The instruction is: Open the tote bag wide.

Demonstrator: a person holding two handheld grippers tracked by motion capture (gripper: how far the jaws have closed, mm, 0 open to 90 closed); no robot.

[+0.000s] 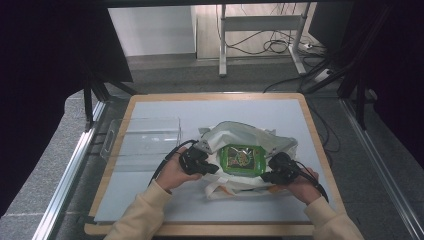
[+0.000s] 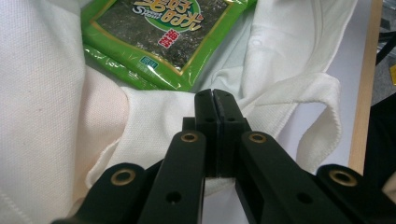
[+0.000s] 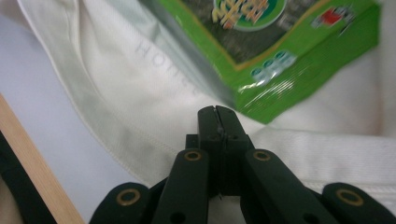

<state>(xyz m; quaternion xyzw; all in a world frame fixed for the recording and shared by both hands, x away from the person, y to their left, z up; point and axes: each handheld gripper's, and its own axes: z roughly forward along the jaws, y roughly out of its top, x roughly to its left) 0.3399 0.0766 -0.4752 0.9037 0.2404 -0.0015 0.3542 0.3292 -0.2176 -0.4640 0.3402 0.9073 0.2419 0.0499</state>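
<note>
Both my claws, left (image 1: 212, 169) & right (image 1: 266, 176), pressed together, probably pinching soft white cloth tote bag (image 1: 250, 136); limp fabric, grab hem; glossy green seaweed packet (image 1: 243, 159) light, slippery.

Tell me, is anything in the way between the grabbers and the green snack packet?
Only the white cloth bag. The green packet lies in the bag's open mouth, and the left gripper and right gripper are both shut at the bag's fabric beside it. Nothing covers the packet's top.

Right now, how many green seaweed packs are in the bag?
2 visible. One green seaweed pack lies face up in the white cloth bag; the edge of a second pack shows beneath its left side in the left gripper view. More could be hidden under them.
</note>
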